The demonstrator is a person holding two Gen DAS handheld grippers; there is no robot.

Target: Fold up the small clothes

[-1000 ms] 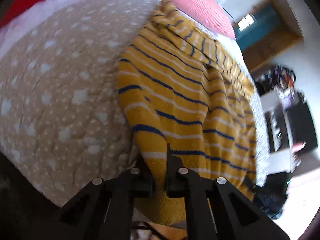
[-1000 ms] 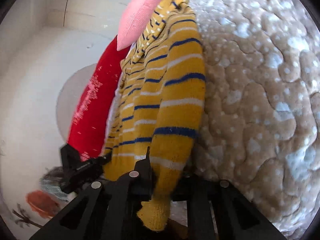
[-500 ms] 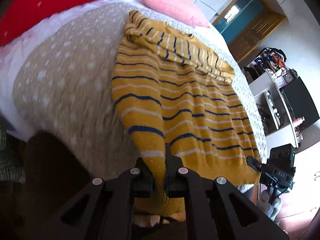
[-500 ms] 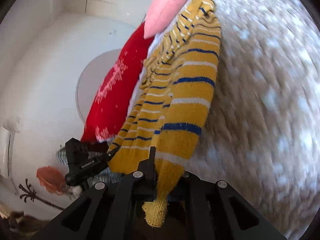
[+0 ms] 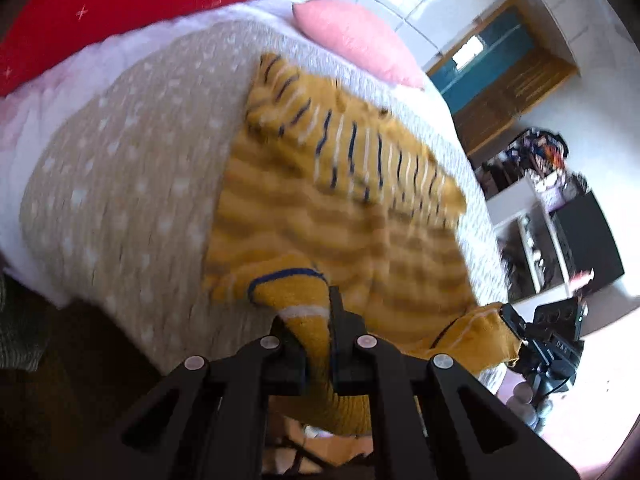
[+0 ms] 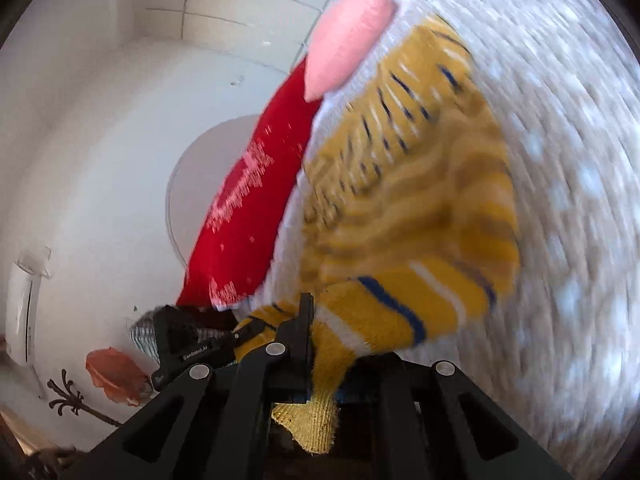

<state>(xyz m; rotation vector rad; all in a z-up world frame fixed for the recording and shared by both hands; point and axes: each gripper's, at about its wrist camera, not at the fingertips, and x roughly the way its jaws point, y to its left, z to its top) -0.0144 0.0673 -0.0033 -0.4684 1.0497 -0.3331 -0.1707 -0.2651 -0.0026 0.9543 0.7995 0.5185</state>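
Writing: I read "GenRobot.AI" in white on the black body of the left gripper (image 6: 236, 336) as my right wrist view shows it. The right gripper (image 5: 516, 334), seen from my left wrist view, carries small white letters that I cannot read for blur.

Sweater (image 5: 340, 216): mustard-yellow knit with navy and white stripes, spread on the bed's beige dotted quilt (image 5: 120, 200). Much of it is motion-blurred. A sleeve is folded across the far part, its stripes running crosswise to the body's. The near hem is lifted off the quilt at both corners.

Left gripper (image 5: 318, 328): closed on the near-left hem corner, ribbed yellow edge hanging through between the fingers.

Right gripper (image 6: 320, 320): clamped on the other hem corner (image 6: 360, 312), a ribbed end dangling below the fingers.

Surroundings: a pink pillow (image 5: 356, 40) at the far end of the bed, a red cushion (image 5: 120, 4) with white star marks on the far left. The quilt lies bare to the left of the sweater. The bed's right edge drops to the floor, with a white shelf unit (image 5: 532, 232) and dark furniture well apart beyond it.
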